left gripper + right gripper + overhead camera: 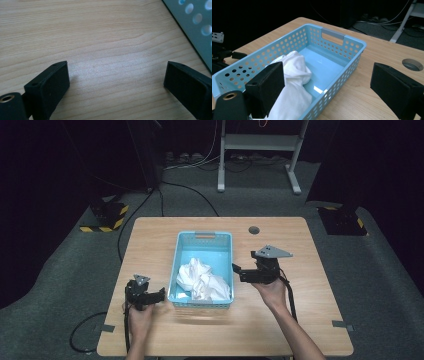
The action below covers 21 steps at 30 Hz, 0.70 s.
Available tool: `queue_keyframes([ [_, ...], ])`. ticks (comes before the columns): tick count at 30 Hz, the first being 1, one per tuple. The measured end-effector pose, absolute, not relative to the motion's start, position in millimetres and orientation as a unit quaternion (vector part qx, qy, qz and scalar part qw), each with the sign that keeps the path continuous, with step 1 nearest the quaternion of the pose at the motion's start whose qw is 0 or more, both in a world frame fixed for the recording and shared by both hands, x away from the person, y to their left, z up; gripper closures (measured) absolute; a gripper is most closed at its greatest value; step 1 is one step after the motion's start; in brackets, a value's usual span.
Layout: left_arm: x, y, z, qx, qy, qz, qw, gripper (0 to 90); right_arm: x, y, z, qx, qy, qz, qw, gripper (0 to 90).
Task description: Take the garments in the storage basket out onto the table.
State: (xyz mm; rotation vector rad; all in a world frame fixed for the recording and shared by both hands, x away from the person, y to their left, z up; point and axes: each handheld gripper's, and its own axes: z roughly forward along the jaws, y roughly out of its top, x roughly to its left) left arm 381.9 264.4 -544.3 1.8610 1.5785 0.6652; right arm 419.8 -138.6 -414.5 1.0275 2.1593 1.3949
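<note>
Overall light: dim room; the light wooden table [280, 320] is the brightest area in the high view, lit from above, with the surrounding floor and back of the room falling to near black.
Shadows: soft and faint beside the pale blue perforated plastic basket [226, 242].
Glare: a small bright reflection on the basket's smooth floor in the right gripper view; a pale sheen on the wood between the jaws in the left gripper view.
White crumpled cloth [294, 82]: nearly overexposed, folds weakly defined.
Focus: the high view is soft and low in detail; near jaws in both gripper views are slightly blurred.
Background: dark, grainy.
</note>
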Motion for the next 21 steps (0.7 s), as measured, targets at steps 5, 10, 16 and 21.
queue_keyframes([
  [5,382,264,-544,0.702,0.595,0.251,0.301,6.4,419,-132,-416,0.357,0.774,0.491,0.181,11.4],
  [10,382,264,-544,0.702,0.595,0.251,0.301,6.4,419,-125,-420,0.351,0.784,0.481,0.175,11.2],
  [16,382,264,-544,0.701,0.595,0.251,0.301,6.4,418,-119,-425,0.346,0.79,0.477,0.17,11.1],
  [21,382,264,-544,0.702,0.595,0.251,0.301,6.4,418,-115,-428,0.344,0.791,0.479,0.165,11.2],
])
